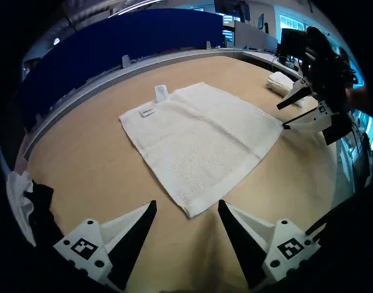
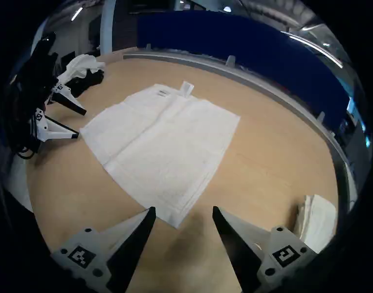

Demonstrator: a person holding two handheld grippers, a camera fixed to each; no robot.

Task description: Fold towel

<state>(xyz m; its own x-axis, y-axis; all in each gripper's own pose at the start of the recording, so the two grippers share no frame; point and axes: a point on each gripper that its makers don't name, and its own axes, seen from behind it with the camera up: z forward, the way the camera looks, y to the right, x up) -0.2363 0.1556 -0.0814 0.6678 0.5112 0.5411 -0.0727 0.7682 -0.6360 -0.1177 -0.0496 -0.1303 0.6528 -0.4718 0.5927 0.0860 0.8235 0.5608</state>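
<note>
A white towel [image 1: 201,141] lies spread flat on the wooden table [image 1: 88,156], with a label [image 1: 161,93] at its far edge. In the left gripper view my left gripper [image 1: 186,209] is open, and the towel's nearest corner lies between its fingertips. My right gripper [image 1: 282,117] hangs open at the towel's right corner. In the right gripper view the towel [image 2: 162,146] has a corner between the open fingertips of my right gripper [image 2: 183,211]. The left gripper [image 2: 81,124] stands open at the towel's left corner.
A stack of folded white towels [image 1: 284,83] [image 2: 318,219] sits near one table edge. A heap of black and white cloth [image 1: 25,205] [image 2: 83,68] lies at the opposite end. A blue partition [image 1: 137,39] [image 2: 264,44] runs behind the table.
</note>
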